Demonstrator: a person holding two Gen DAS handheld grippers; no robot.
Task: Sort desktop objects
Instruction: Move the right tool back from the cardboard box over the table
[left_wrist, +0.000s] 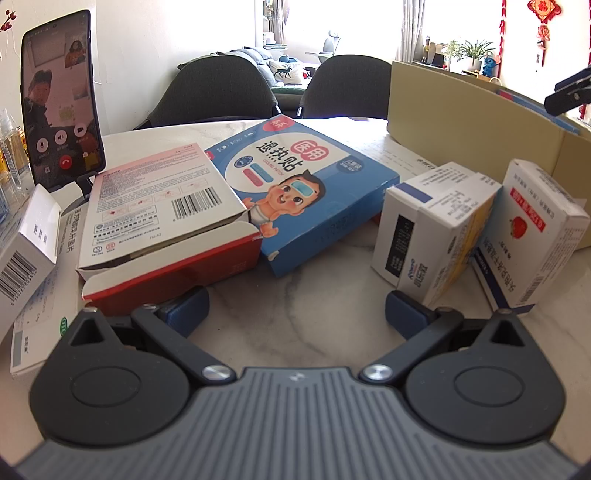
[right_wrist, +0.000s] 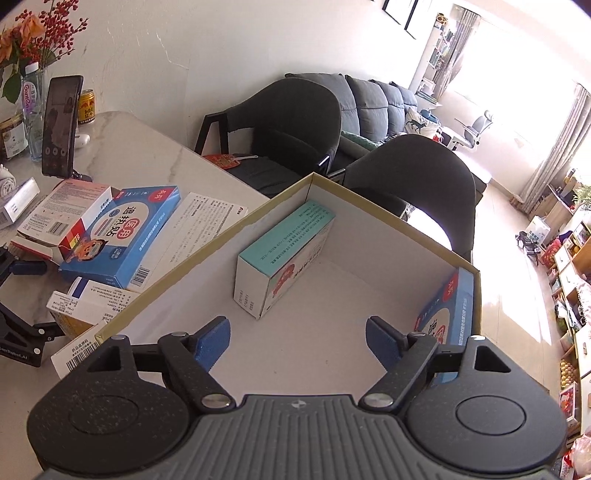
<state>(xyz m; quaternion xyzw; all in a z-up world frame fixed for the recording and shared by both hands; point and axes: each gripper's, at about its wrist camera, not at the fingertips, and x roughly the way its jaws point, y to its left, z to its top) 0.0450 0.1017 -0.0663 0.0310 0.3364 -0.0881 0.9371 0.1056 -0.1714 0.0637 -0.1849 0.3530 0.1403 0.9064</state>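
Note:
My right gripper (right_wrist: 297, 334) hovers open over a tan cardboard box (right_wrist: 207, 240) with a white inside; nothing is between its blue pads. A teal-and-white carton (right_wrist: 284, 254) lies inside the box, and a blue carton (right_wrist: 448, 314) leans on its right wall. My left gripper (left_wrist: 295, 314) is open low over the marble table (left_wrist: 295, 295), nothing between its pads. Ahead of it lie a red-and-white carton (left_wrist: 159, 218) and a blue fever-patch carton (left_wrist: 306, 184). To the right stand a white-and-yellow carton (left_wrist: 432, 229) and a white strawberry carton (left_wrist: 539, 229).
A phone on a stand (left_wrist: 61, 99) shows a video call at the table's left. A white barcode carton (left_wrist: 26, 247) and paper leaflets (left_wrist: 33, 332) lie at the left edge. Two dark chairs (left_wrist: 221, 88) stand behind the table. Bottles and a can (right_wrist: 86, 107) crowd the far corner.

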